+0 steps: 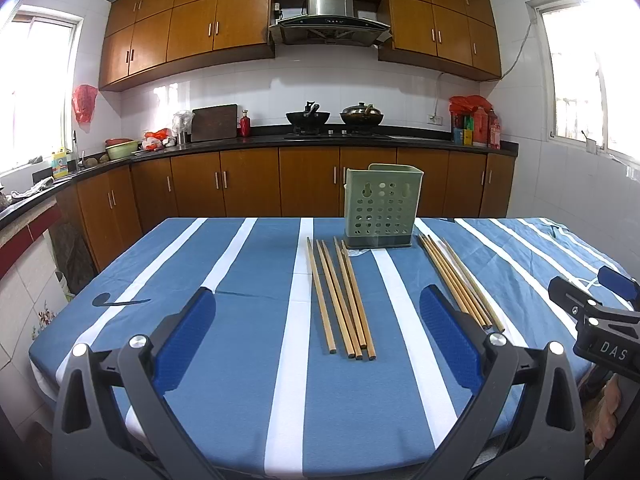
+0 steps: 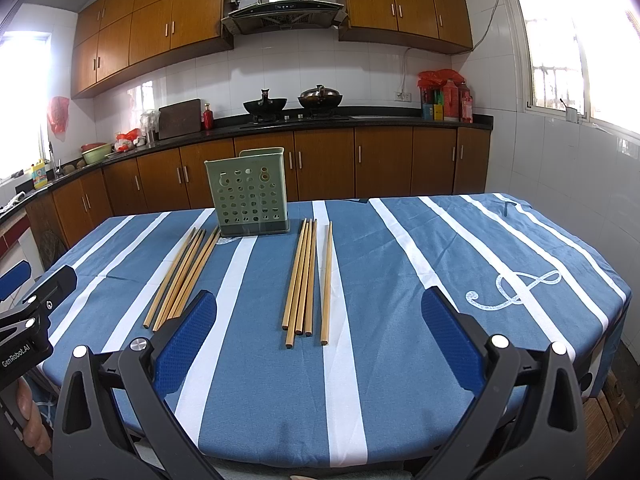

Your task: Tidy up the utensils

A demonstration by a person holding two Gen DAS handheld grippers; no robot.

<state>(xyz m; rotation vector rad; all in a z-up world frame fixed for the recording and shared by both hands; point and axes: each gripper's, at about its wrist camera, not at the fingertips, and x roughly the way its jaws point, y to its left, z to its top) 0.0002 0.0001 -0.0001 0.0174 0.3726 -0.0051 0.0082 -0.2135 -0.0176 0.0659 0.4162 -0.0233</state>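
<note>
green holder (image 1: 379,208) beside chopsticks (image 1: 342,300)

A blue tablecloth (image 1: 248,320) with white stripes carries tan wooden chopsticks (image 1: 342,300) and, at twelve o'clock, a pale green holder (image 1: 380,206) dotted with round holes; blue-padded grippers (image 2: 318,344).

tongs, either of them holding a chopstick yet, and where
Nothing is held. The left tongs and right tongs are both open above the table; the chopsticks lie loose by the green holder.

Bare cloth (image 1: 248,320) before chopsticks (image 1: 340,300); holder (image 1: 379,208) blocks behind; flanks seemingly free
</note>
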